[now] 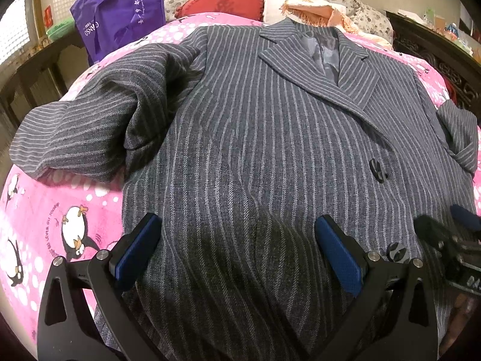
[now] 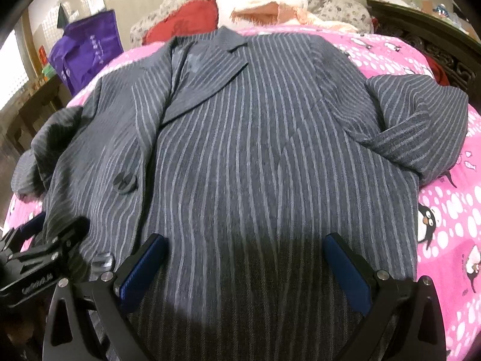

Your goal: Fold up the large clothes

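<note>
- The jacket (image 1: 255, 138), grey with pale pinstripes, lies face up and spread across the blanket (image 1: 60, 210), collar toward 12 o'clock and hem toward 6 o'clock, under both cameras.
- Its sleeves are not flat: one sleeve (image 1: 84, 132) bunches at 9 o'clock in the left view, the other sleeve (image 2: 421, 126) is doubled over at 2 o'clock in the right view.
- A dark button (image 1: 378, 170) sits at the front closure; the lapels (image 1: 318, 72) lie open over a grey lining.
- The left gripper (image 1: 237, 255) hangs over the hem with its jaws spread wide and nothing between the blue pads (image 1: 138, 249).
- The right gripper (image 2: 245, 273) does likewise, jaws apart and empty, just beside the left one; each shows at the edge of the other's view.
- Step in hand, as I judge it: the start of folding, no fold yet made.
- The next move probably calls for each tool to close on cloth, either the hem corners or a sleeve, and to carry it across the body without dragging the rest.
- The thick cloth may slip from a shallow pinch.
- The purple bag (image 1: 120, 15) at 11 o'clock bears white letters that seem to read "GANSO", with small characters I cannot read.
- The blanket has penguins and a ring of small text too blurred to read.
- Pillows (image 1: 222, 1) lie at 12 o'clock.
</note>
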`<action>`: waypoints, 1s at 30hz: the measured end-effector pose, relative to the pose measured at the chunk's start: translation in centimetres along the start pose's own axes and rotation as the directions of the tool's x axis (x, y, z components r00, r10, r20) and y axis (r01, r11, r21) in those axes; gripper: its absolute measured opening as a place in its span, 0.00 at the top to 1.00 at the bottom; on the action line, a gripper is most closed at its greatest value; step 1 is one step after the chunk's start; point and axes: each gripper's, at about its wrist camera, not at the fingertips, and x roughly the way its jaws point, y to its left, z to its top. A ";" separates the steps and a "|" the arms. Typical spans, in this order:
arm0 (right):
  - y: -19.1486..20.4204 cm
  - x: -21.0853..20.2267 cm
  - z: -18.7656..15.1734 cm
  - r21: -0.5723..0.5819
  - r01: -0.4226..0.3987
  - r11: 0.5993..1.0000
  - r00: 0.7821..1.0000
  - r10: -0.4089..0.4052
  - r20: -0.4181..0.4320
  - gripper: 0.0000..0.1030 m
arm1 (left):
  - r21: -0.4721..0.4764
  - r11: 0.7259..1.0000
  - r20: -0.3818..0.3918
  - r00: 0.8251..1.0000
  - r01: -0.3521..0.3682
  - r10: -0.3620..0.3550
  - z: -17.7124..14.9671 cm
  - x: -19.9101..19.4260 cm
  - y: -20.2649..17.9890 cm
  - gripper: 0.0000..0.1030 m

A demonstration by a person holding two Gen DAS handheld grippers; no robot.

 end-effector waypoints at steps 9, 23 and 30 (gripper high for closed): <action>0.0 -1.1 -1.8 -0.016 -0.014 1.000 1.000 0.014 0.022 0.00 | 0.002 1.000 0.000 1.000 -0.003 0.003 0.1 0.1 0.0 0.00; -0.1 -1.3 -2.0 -0.013 -0.024 1.000 0.999 0.025 0.041 0.00 | 0.001 1.000 0.001 1.000 -0.001 0.001 0.0 0.0 0.0 0.00; 0.0 -1.2 -2.0 -0.013 -0.025 1.000 0.999 0.025 0.041 0.00 | 0.001 1.000 0.001 1.000 -0.002 0.002 0.0 0.0 0.0 0.00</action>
